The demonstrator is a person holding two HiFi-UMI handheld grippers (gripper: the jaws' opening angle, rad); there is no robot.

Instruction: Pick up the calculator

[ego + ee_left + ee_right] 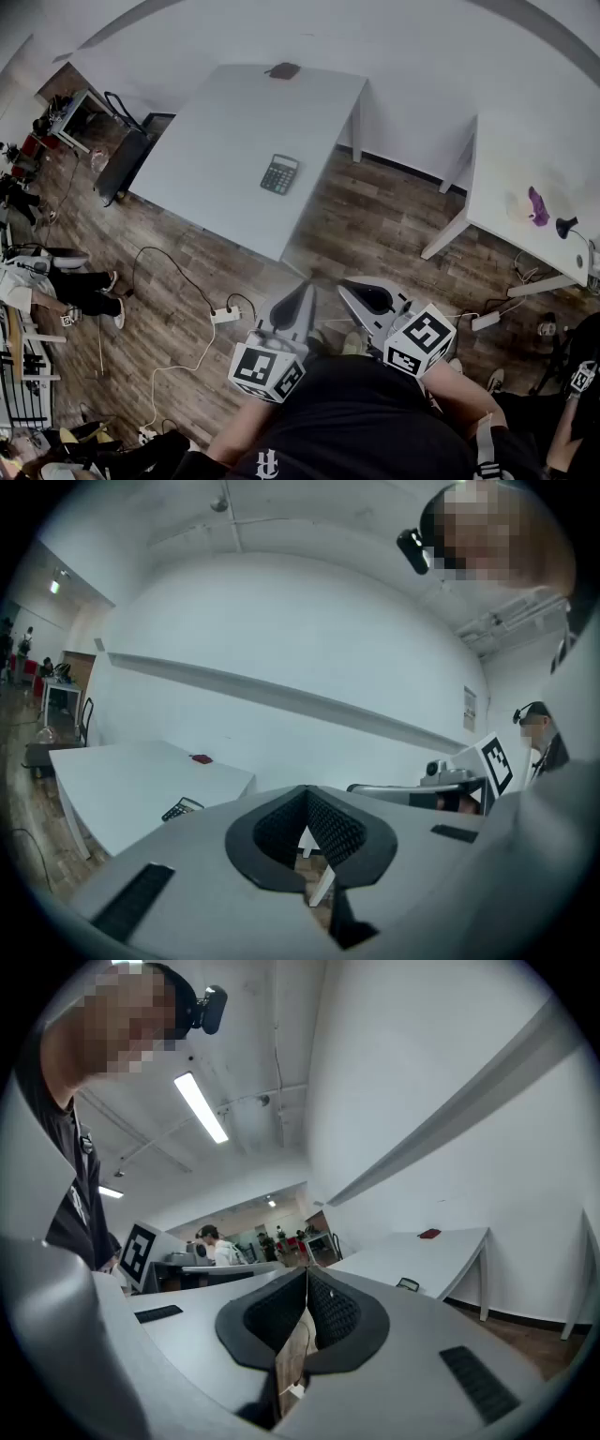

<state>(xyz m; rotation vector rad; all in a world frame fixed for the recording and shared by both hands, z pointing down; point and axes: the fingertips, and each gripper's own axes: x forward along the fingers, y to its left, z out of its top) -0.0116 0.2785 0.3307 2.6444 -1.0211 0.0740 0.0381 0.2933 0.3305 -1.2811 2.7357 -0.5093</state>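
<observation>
Both tools are clenched and carry nothing. In the left gripper view, the ribbed black pads of your left tool (306, 795) meet at the tip, and only floor shows through the slot behind them. In the right gripper view, the pads of your right tool (307, 1281) close along one line, with nothing between them.

In the head view, you hold both tools low and close to your body, above the brown wood-plank floor (375, 220). The left tool (302, 292) and the right tool (354, 289) lie side by side with their marker cubes towards you.

The black rectangular calculator (279, 174) lies flat on the large white rectangular worktop (225, 122). It is in the near right part of that worktop, short of the near edge. It is well apart from both tools, ahead of them and slightly to the left of the left tool. Neither tool touches it or the worktop.

The left gripper view shows the calculator (182, 809) left of the jaws. The right gripper view shows it (408, 1284) right of the jaws.

A small flat dark red object (283, 70) lies at the worktop's far edge, well apart from the calculator.
</observation>
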